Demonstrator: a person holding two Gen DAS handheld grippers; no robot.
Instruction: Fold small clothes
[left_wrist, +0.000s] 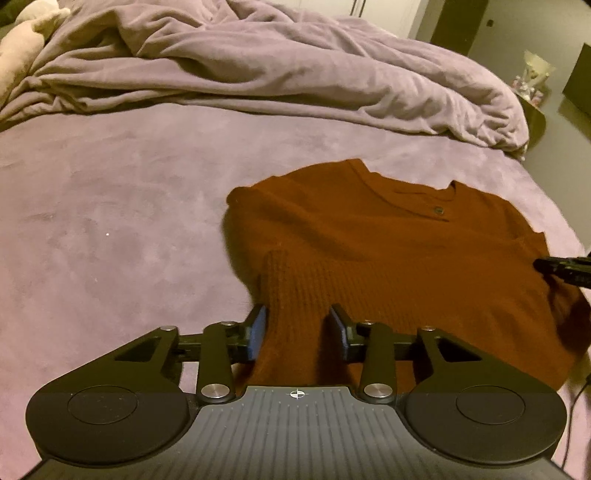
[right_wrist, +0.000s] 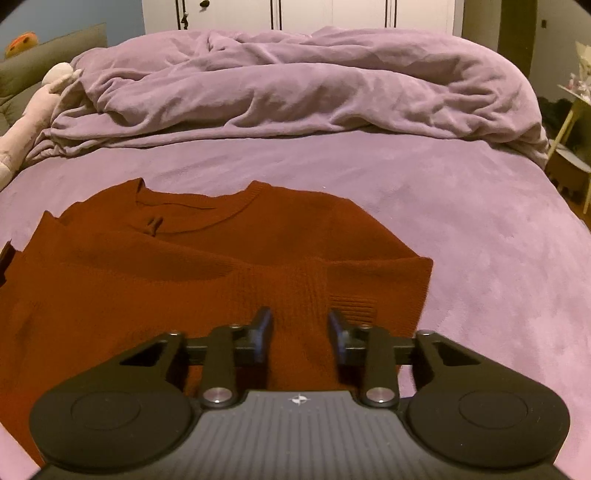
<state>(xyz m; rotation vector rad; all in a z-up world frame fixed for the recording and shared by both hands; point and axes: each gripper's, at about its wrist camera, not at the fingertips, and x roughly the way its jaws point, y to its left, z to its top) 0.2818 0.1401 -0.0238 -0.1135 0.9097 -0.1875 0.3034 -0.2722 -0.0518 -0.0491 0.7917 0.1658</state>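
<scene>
Both grippers, left gripper (left_wrist: 297, 328) and right gripper (right_wrist: 301, 332), stood unclenched over the rust sweater (left_wrist: 388, 258) by the bed's (left_wrist: 110, 221) near edge, where shallow bites might slip off the knit.

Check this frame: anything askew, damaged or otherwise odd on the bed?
Nothing looks damaged or spilled. The rust sweater lies flat on the purple bed sheet, sleeves already folded in across its body. The duvet is bunched up at the far end, clear of the sweater. Both the left tool and right tool are open over the hem.
</scene>
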